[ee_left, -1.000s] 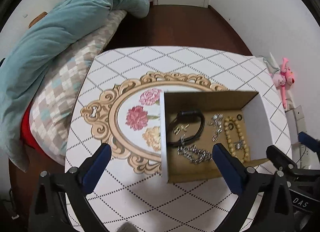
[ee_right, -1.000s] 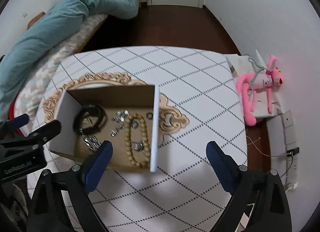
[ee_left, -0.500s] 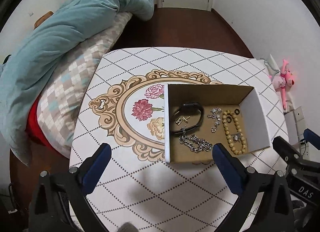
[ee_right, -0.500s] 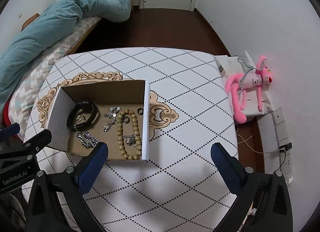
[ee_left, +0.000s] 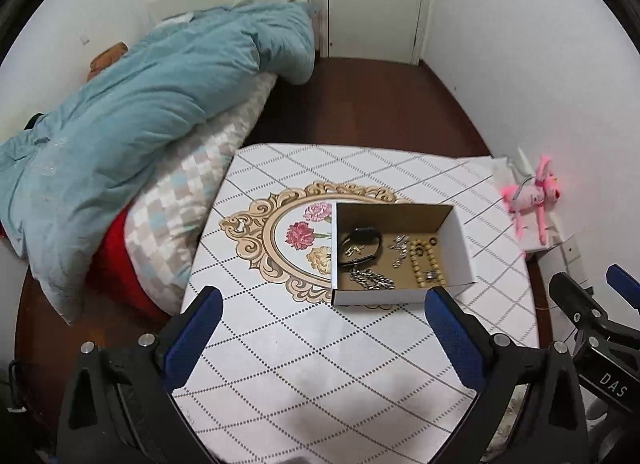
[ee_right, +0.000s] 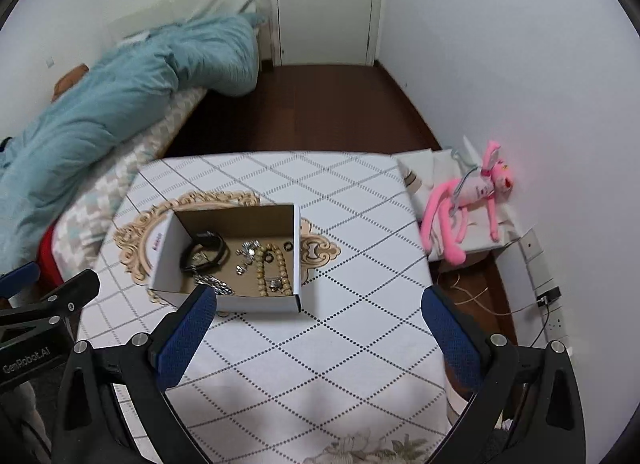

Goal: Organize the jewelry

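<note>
- All jewelry in view lies inside the box [ee_left: 400, 296]; none shows loose on the table [ee_left: 320, 364]. Judging by that, gathering looks done; sorting within the box may be left, since pieces lie mixed on one floor with no dividers.
- Box: shallow open cardboard tray, white outside, brown inside, straight thin walls. It sits near the table's middle, partly over a printed gold oval frame with flowers.
- Contents, left to right: black band [ee_left: 362, 242], a smooth closed loop; silver chain [ee_left: 372, 279], heavy links, bunched near the front wall; small silver charms [ee_left: 400, 246], too small to tell apart; bead string [ee_left: 426, 264], round tan beads in a long loop; dark ring [ee_left: 432, 241] near the back right corner.
- Left gripper [ee_left: 320, 328]: jaws wide apart, holding nothing, hovering over the table short of the box. Blue textured pads on black arms.
- Right gripper [ee_right: 318, 324]: jaws likewise spread, empty, hovering short of the box and off to its right.
- Table cover is glossy white with dotted diamond lines; a small piece should slide on it.
- Quilt [ee_left: 140, 104], soft teal, heaped on a bed to the left; pink plush [ee_right: 468, 200] to the right.
</note>
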Available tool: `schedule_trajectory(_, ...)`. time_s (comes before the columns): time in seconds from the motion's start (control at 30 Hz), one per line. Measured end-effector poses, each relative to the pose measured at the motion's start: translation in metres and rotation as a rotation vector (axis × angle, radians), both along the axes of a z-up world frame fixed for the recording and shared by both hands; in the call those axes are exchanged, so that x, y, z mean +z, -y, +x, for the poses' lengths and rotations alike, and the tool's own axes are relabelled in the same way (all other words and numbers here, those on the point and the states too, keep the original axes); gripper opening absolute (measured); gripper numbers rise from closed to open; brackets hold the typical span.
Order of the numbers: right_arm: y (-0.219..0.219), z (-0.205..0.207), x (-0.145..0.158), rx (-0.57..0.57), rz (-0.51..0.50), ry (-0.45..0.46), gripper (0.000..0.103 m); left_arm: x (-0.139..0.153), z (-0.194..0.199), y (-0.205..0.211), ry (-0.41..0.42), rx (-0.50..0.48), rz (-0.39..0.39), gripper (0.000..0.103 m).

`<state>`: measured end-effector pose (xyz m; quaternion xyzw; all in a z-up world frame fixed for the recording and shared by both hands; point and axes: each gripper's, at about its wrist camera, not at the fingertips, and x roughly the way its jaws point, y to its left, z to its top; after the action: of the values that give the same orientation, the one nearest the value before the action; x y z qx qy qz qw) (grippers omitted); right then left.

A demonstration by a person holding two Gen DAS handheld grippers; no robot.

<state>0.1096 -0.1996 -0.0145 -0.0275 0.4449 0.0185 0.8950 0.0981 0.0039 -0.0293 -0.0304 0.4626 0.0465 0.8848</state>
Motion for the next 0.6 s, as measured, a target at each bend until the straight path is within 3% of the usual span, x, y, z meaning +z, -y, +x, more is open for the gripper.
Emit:
schedule_trajectory(0.37, 0.005, -0.067, 0.084, 0.0, -0.004, 0.145, 0.103, 0.068, -0.052, 0.013, 0.117, -0.023, 0.011, 0.103)
schedule_trajectory(0.6, 0.007, -0.09, 0.111, -0.001, -0.001, 0.183, 0.103, 0.083, -0.067, 0.015, 0.131, -0.035, 0.0, 0.103)
